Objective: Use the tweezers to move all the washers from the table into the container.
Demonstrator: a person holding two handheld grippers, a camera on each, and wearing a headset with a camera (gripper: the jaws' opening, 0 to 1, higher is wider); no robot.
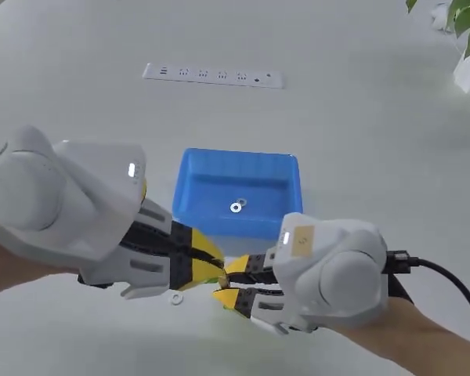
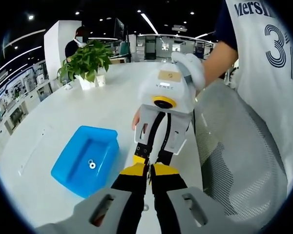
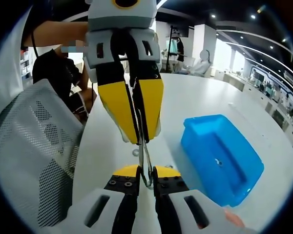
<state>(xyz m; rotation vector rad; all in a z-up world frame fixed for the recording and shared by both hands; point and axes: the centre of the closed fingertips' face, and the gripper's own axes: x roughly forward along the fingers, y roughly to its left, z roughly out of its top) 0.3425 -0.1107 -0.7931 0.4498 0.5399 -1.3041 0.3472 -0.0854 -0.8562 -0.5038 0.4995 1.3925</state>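
Near the middle of the white table (image 1: 360, 102), in front of the blue container (image 1: 239, 154), the two grippers meet tip to tip. The left gripper (image 1: 215, 266) comes from the left side and the right gripper (image 1: 231, 280) from the right side. Between them are the thin metal tweezers (image 3: 144, 146). In the right gripper view they run from the yellow jaws of the left gripper down into the right gripper's own jaws. Both pairs of jaws are pressed together on the tweezers, each with only a narrow gap that the metal fills. One washer (image 1: 176, 298) lies flat on the table just beside the left gripper's jaws, on the side nearer to the person. It is apart from the tweezers and outside both pairs of jaws. Two more washers (image 1: 236, 207) lie already on the container floor, close to its middle. A power strip (image 1: 211, 76) lies toward the far edge of the table.
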